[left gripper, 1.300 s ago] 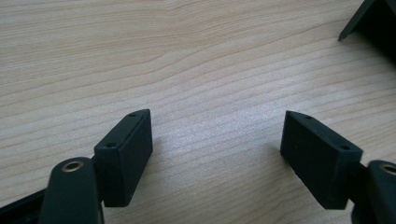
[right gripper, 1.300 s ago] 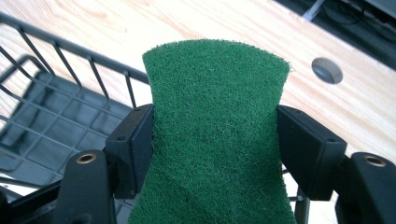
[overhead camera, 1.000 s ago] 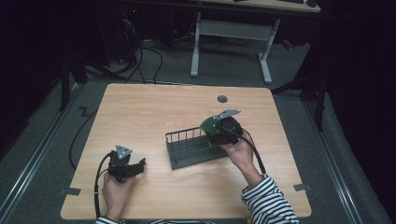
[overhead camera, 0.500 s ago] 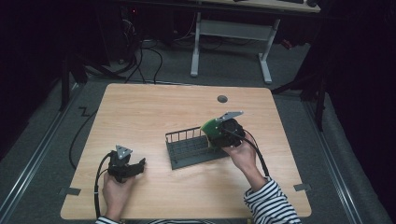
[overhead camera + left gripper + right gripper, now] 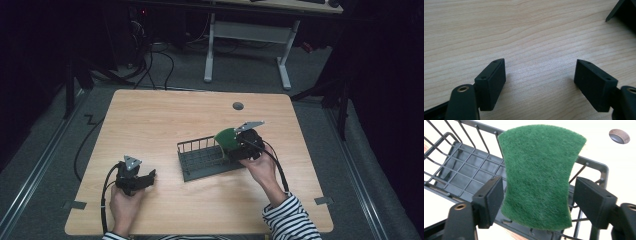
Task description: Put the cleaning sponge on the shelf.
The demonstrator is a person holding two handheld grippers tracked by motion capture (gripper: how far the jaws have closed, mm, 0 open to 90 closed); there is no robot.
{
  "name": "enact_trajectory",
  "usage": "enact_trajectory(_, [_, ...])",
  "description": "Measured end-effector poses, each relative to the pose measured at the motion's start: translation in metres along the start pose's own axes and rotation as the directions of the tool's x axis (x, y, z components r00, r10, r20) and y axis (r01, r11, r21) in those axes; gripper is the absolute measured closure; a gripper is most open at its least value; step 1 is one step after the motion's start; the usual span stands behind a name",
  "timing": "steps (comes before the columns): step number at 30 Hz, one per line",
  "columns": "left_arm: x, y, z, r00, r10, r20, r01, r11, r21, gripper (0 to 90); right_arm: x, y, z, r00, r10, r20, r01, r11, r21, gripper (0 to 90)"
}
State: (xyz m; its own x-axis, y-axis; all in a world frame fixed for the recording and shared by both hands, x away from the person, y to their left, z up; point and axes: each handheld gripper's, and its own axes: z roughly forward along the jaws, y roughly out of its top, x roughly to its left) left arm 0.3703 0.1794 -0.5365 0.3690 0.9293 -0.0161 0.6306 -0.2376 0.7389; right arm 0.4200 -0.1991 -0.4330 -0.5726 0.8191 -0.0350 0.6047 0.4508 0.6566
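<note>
A: High view first. The right gripper [image 5: 235, 149] is at the near-right end of the rack [image 5: 200, 160], and the sponge [image 5: 227, 139] stands on edge there, leaning on the end rail. Against a second ago it sits a touch lower in the rack.

B: And the left gripper [image 5: 145, 179]?

A: Resting on the bench [image 5: 150, 115] well to the left of the rack, jaws apart, nothing in them. It hasn't budged.

B: Left gripper view?

A: Bare wood between its two pads [image 5: 491, 83], with a corner of the rack at the top right.

B: Now the right gripper view.

A: Here's the change. The jaws have just been opening. The sponge [image 5: 540, 175] is between them, upright over the rack [image 5: 461, 170], with a clear gap to the right pad [image 5: 594, 202]; the left pad's edge looks to overlap its side, though I see no squeeze.

B: So it's let go?

A: I'd say so: released into the rack, propped on the rail. What's left is backing the gripper out without nudging the sponge over.
</note>
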Motion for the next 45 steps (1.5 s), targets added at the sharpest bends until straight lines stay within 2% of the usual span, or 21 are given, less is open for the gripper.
enact_trajectory(3, [0.000,0.000,0.000,1.0000,0.000,0.000,0.000,1.0000,0.000,25.7,-0.003,-0.001,-0.006,1.0000,-0.002,-0.003,0.002,1.000,-0.030,22.8])
enact_trajectory(9, [0.000,0.000,0.000,1.0000,0.000,0.000,0.000,1.0000,0.000,25.7,-0.011,-0.010,-0.030,0.9993,0.037,-0.003,-0.037,0.993,-0.110,26.4])
enact_trajectory(16, [0.000,0.000,0.000,1.0000,0.000,0.000,0.000,1.0000,0.000,25.7,-0.027,-0.027,-0.048,0.9961,0.085,0.023,-0.080,0.986,-0.143,29.7])
enact_trajectory(18, [0.000,0.000,0.000,1.0000,0.000,0.000,0.000,1.0000,0.000,25.7,-0.035,-0.038,-0.058,0.9922,0.123,0.021,-0.118,0.979,-0.169,31.5])
enact_trajectory(20, [0.000,0.000,0.000,1.0000,0.000,0.000,0.000,1.0000,0.000,25.7,-0.037,-0.041,-0.060,0.9916,0.127,0.023,-0.121,0.978,-0.170,31.5])
enact_trajectory(21, [0.000,0.000,0.000,1.0000,0.000,0.000,0.000,1.0000,0.001,25.8,-0.041,-0.049,-0.065,0.9891,0.146,0.024,-0.139,0.973,-0.182,33.2])
enact_trajectory(24, [0.000,0.000,0.000,1.0000,0.000,0.000,0.000,1.0000,0.001,25.7,-0.046,-0.058,-0.070,0.9850,0.171,0.023,-0.163,0.968,-0.191,33.9])
enact_trajectory(26, [0.000,0.000,0.000,1.0000,0.001,-0.001,-0.001,1.0000,0.001,25.7,-0.048,-0.061,-0.072,0.9838,0.177,0.027,-0.169,0.967,-0.189,34.0])
enact_trajectory(27, [0.000,0.000,0.000,1.0000,0.000,-0.001,0.000,1.0000,0.000,25.7,-0.052,-0.069,-0.076,0.9795,0.199,0.029,-0.190,0.962,-0.198,34.8])
enact_trajectory(29, [0.000,0.000,0.000,1.0000,0.001,-0.001,-0.001,1.0000,0.000,25.7,-0.054,-0.071,-0.077,0.9784,0.205,0.030,-0.195,0.960,-0.201,35.0])
enact_trajectory(30, [0.000,0.000,0.000,1.0000,0.001,-0.001,-0.001,1.0000,0.000,25.7,-0.056,-0.078,-0.080,0.9743,0.223,0.034,-0.211,0.956,-0.205,35.3])
enact_trajectory(33, [0.000,0.000,0.000,1.0000,0.001,-0.001,-0.001,1.0000,0.000,25.7,-0.060,-0.087,-0.085,0.9697,0.242,0.036,-0.229,0.949,-0.216,35.8])
enact_trajectory(35, [0.000,0.000,0.000,1.0000,0.001,-0.001,-0.001,1.0000,0.000,25.7,-0.062,-0.090,-0.086,0.9688,0.246,0.034,-0.232,0.947,-0.220,36.1])
enact_trajectory(36, [0.000,0.000,0.000,1.0000,0.001,-0.001,-0.001,1.0000,0.000,25.7,-0.065,-0.097,-0.090,0.9630,0.268,0.032,-0.253,0.940,-0.228,36.3])
enact_trajectory(37, [0.000,0.000,0.000,1.0000,0.001,-0.001,-0.001,1.0000,0.000,25.7,-0.065,-0.097,-0.090,0.9630,0.268,0.032,-0.253,0.940,-0.228,36.3])
enact_trajectory(38, [0.000,0.000,0.000,1.0000,0.001,-0.001,-0.001,1.0000,0.000,25.7,-0.067,-0.102,-0.094,0.9597,0.279,0.032,-0.264,0.934,-0.243,36.8])
enact_trajectory(39, [0.000,0.000,0.000,1.0000,0.001,-0.001,-0.001,1.0000,0.000,25.7,-0.067,-0.102,-0.094,0.9597,0.279,0.032,-0.264,0.934,-0.243,36.8])
enact_trajectory(40, [0.000,0.000,0.000,1.0000,0.001,-0.001,-0.001,1.0000,0.000,25.7,-0.068,-0.107,-0.096,0.9576,0.287,0.030,-0.270,0.929,-0.252,37.0])
enact_trajectory(45, [0.000,0.000,0.000,1.0000,0.000,-0.001,0.000,1.0000,-0.001,25.7,-0.070,-0.120,-0.099,0.9539,0.298,0.035,-0.280,0.926,-0.253,37.1])
